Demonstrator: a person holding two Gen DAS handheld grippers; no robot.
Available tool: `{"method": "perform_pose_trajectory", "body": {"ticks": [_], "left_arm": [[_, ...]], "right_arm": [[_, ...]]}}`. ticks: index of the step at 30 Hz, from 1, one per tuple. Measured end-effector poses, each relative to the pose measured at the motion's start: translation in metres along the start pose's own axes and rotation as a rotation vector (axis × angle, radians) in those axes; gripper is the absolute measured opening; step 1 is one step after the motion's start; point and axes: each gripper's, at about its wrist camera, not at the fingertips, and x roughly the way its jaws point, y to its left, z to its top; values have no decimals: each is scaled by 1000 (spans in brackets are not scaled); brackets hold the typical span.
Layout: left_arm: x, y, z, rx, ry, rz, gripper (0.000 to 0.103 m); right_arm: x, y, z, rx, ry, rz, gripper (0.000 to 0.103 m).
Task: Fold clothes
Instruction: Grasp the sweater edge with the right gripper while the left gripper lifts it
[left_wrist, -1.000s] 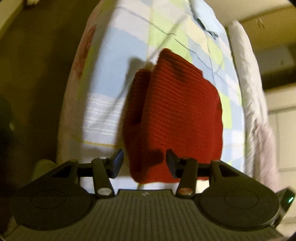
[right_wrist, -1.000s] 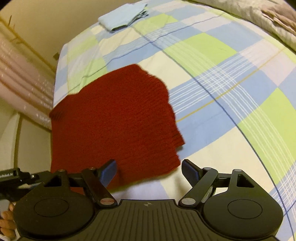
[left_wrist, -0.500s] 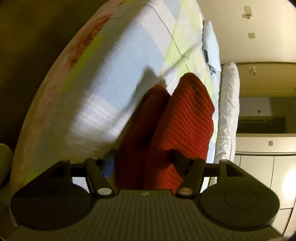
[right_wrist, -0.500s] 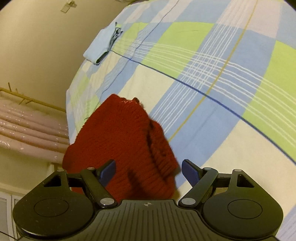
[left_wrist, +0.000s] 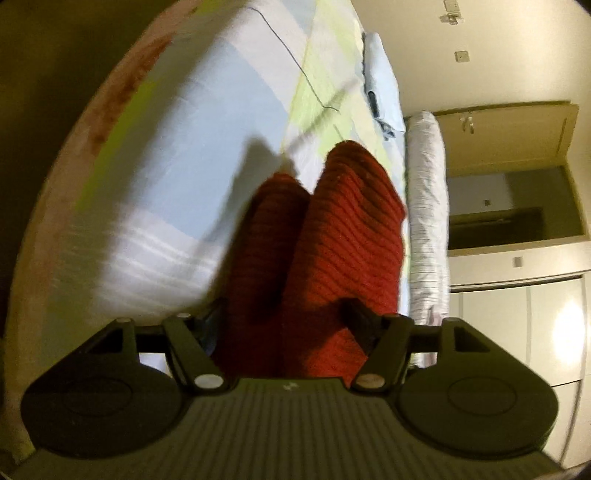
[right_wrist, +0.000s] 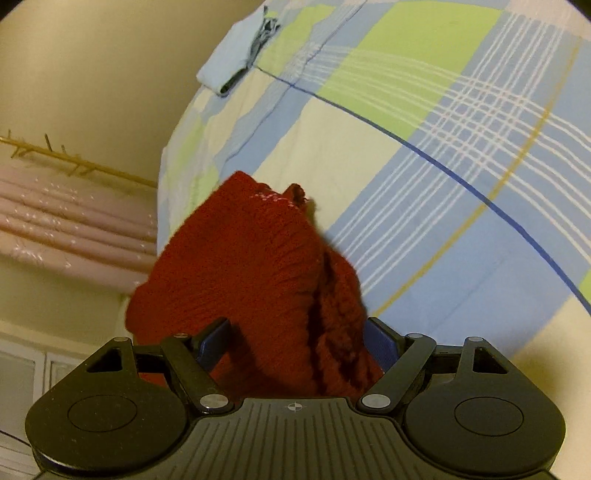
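Observation:
A folded red knit sweater (left_wrist: 343, 236) lies on a checked bedsheet (left_wrist: 177, 177) of blue, green and cream. In the left wrist view its thick folded edge fills the gap of my left gripper (left_wrist: 284, 321), whose jaws stand wide around it. In the right wrist view the sweater (right_wrist: 251, 266) bulges up between the jaws of my right gripper (right_wrist: 295, 336), which stand wide on either side of its bunched edge. I cannot see the jaws pressing the cloth.
A folded light-blue garment (right_wrist: 236, 55) lies at the far corner of the bed, also in the left wrist view (left_wrist: 380, 74). A white rolled quilt (left_wrist: 424, 221) lies along the bed's side. Cupboards (left_wrist: 517, 332) and a pink curtain (right_wrist: 66, 221) stand beyond.
Both grippers have dropped low and pushed forward onto the sweater's near edge, which now sits between the jaws of each. The sweater has bunched up.

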Motion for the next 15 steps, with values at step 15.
{"method": "perform_pose_trajectory", "body": {"ticks": [15], "left_arm": [[20,2,10,-16,30,-15,56]], "right_arm": [[29,-5,13,-62,100,79,82]]}}
